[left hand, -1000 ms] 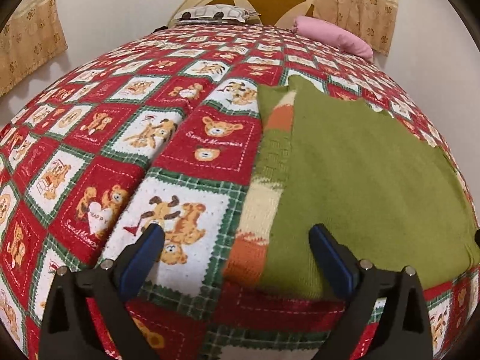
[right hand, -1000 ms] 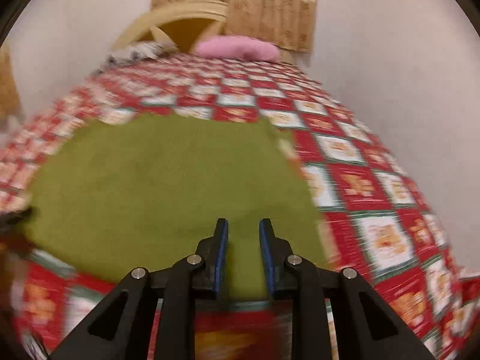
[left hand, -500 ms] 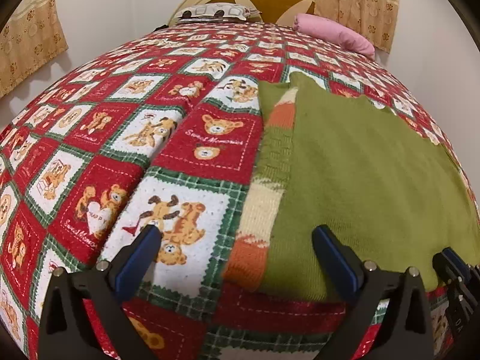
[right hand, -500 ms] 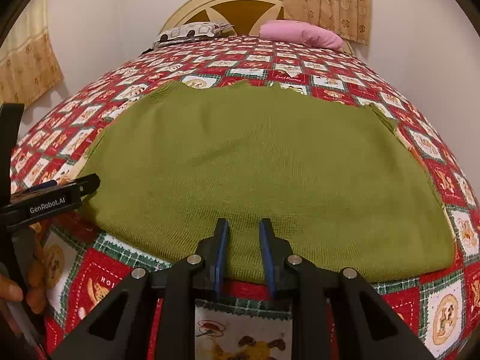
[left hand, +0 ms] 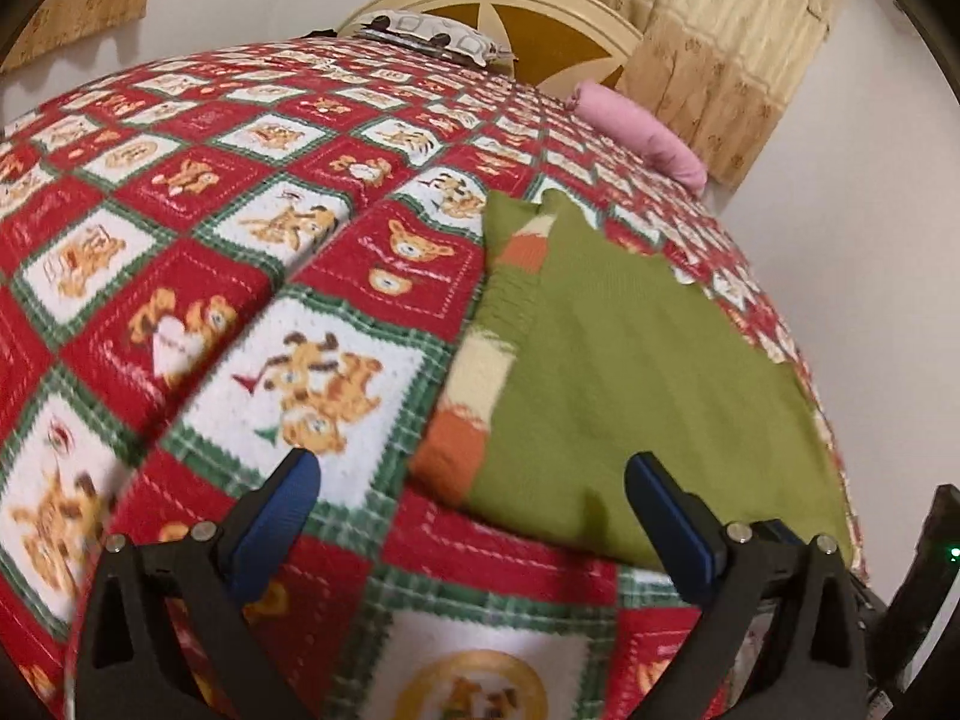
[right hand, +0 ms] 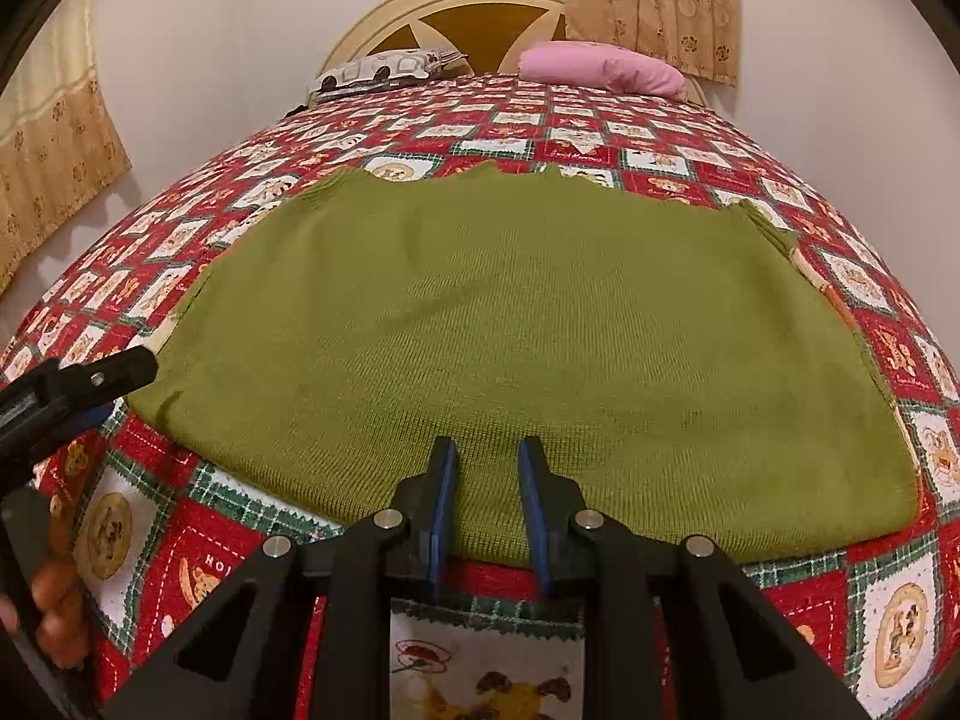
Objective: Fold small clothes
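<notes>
**Green sweater laid flat, fold not yet begun**

One green knit sweater (right hand: 528, 348) lies spread on the bed just ahead of the right claw (right hand: 483, 468), its near hem directly under and beyond the fingertips. Along the edge nearest the left claw (left hand: 474, 480) a striped sleeve (left hand: 474, 372) in cream and orange is tucked beside the body; a sliver of the same stripe peeks out at the far-right edge too. As a judgement, the task sits near its start: the garment looks smoothed out, the sleeves seem turned in, but the body shows no fold across it, so the main folds remain.

The right claw is narrowed to a slim gap with nothing between its blue pads (it hovers above the hem, not pinching it). The left claw is spread wide and empty, the sweater's near-left corner lying between and just beyond its tips.

Count: one sweater, two claws, one hand (right hand: 57, 612) visible on the left handle. Farther off beyond both claws, the bear-print quilt (left hand: 198, 276) covers the bed, with two pillows, one patterned (right hand: 384, 69) and one pink (right hand: 600, 69), against one headboard (right hand: 468, 12).
</notes>
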Motion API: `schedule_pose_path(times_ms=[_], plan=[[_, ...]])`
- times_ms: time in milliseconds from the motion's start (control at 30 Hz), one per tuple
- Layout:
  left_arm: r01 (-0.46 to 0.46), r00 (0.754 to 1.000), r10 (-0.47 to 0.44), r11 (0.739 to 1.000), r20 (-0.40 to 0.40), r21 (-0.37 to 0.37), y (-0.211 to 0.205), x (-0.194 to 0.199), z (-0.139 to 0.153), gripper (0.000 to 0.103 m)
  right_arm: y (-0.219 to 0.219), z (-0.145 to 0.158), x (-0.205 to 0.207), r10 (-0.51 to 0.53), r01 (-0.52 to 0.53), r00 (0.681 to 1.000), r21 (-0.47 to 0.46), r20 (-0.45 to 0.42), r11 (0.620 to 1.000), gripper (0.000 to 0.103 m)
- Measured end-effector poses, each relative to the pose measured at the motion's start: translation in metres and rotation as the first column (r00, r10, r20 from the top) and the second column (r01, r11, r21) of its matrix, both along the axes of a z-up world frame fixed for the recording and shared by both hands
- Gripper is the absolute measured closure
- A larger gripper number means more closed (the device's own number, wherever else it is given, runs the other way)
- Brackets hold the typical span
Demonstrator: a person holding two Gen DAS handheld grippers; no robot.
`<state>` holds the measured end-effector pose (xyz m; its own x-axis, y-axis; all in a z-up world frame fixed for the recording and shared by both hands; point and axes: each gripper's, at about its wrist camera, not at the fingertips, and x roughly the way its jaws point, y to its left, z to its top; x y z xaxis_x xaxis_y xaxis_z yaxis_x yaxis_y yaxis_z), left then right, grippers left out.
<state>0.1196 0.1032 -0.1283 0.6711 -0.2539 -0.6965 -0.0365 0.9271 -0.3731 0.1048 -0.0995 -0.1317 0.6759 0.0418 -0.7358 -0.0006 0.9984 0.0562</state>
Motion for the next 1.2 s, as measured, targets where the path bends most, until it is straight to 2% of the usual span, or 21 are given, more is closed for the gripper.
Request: schedule_pose_path(times_ms=[100,200,233,267,300,367,433,533,600,667,733,767,800,833,1000,1100,1200], plan=[[0.004,1.0,-0.004,0.999,-0.021,0.046,-0.014,0.014,-0.001,0.0,-0.001,0.0,0.0,0.001,-0.001,1.0,0.007,0.001,1.0,0.081],[0.008,1.0,-0.008,1.0,-0.011,-0.012,-0.018,0.028,0.0,0.002,-0.001,0.0,-0.001,0.001,-0.001,1.0,0.012,0.002,1.0,0.081],[0.017,1.0,-0.018,0.999,-0.004,-0.034,-0.019,0.031,0.0,0.014,-0.001,0.0,-0.001,0.001,-0.001,1.0,0.014,0.002,1.0,0.081],[0.021,1.0,-0.021,0.999,-0.003,-0.036,-0.021,0.034,0.0,0.031,-0.001,0.0,-0.001,0.002,-0.002,1.0,0.014,0.002,1.0,0.081],[0.022,1.0,-0.022,0.999,-0.005,-0.027,-0.024,0.036,0.001,0.04,-0.001,0.0,-0.001,0.002,-0.002,1.0,0.013,0.002,1.0,0.081],[0.022,1.0,-0.022,0.999,-0.004,-0.032,-0.024,0.038,0.001,0.072,-0.001,0.0,-0.001,0.002,-0.002,1.0,0.014,0.002,1.0,0.081],[0.022,1.0,-0.022,0.998,-0.006,-0.053,-0.021,0.039,0.0,0.081,-0.002,0.0,-0.001,0.002,-0.002,1.0,0.018,0.003,1.0,0.081],[0.003,1.0,-0.006,0.994,-0.022,-0.112,-0.012,0.042,-0.005,0.08,-0.002,0.0,-0.001,0.003,-0.003,1.0,0.025,0.004,1.0,0.081],[-0.012,0.999,0.005,0.987,-0.039,-0.163,-0.008,0.049,-0.009,0.071,-0.002,0.0,-0.001,0.003,-0.003,1.0,0.025,0.004,1.0,0.081],[-0.004,0.999,-0.004,0.981,-0.039,-0.196,-0.009,0.056,-0.008,0.054,-0.002,0.0,-0.001,0.003,-0.003,1.0,0.026,0.004,1.0,0.081],[0.003,0.999,-0.008,0.987,-0.032,-0.163,-0.018,0.06,-0.005,0.052,-0.002,0.0,-0.001,0.003,-0.003,1.0,0.026,0.004,1.0,0.081],[0.006,1.0,-0.01,0.99,-0.029,-0.142,-0.021,0.061,-0.004,0.056,-0.002,0.0,-0.001,0.003,-0.003,1.0,0.025,0.004,1.0,0.081],[0.006,1.0,-0.008,0.994,-0.02,-0.107,-0.026,0.059,-0.001,0.066,-0.002,0.0,-0.001,0.003,-0.003,1.0,0.025,0.004,1.0,0.081],[0.012,1.0,-0.012,0.996,-0.007,-0.091,-0.029,0.056,0.001,0.081,-0.002,0.0,-0.001,0.003,-0.003,1.0,0.026,0.005,1.0,0.081],[-0.008,0.999,0.012,0.996,0.037,-0.094,-0.031,0.047,0.009,0.083,-0.003,0.002,-0.002,0.003,-0.004,1.0,0.023,0.005,1.0,0.081],[0.016,0.997,-0.014,1.0,0.082,-0.023,-0.05,0.046,0.019,0.083,-0.003,0.011,-0.001,0.014,-0.015,1.0,0.036,0.015,0.999,0.081],[0.056,0.989,-0.061,0.998,0.135,0.036,-0.071,0.043,0.028,0.083,-0.005,0.032,0.01,0.026,-0.029,0.999,0.052,0.046,0.998,0.081]])
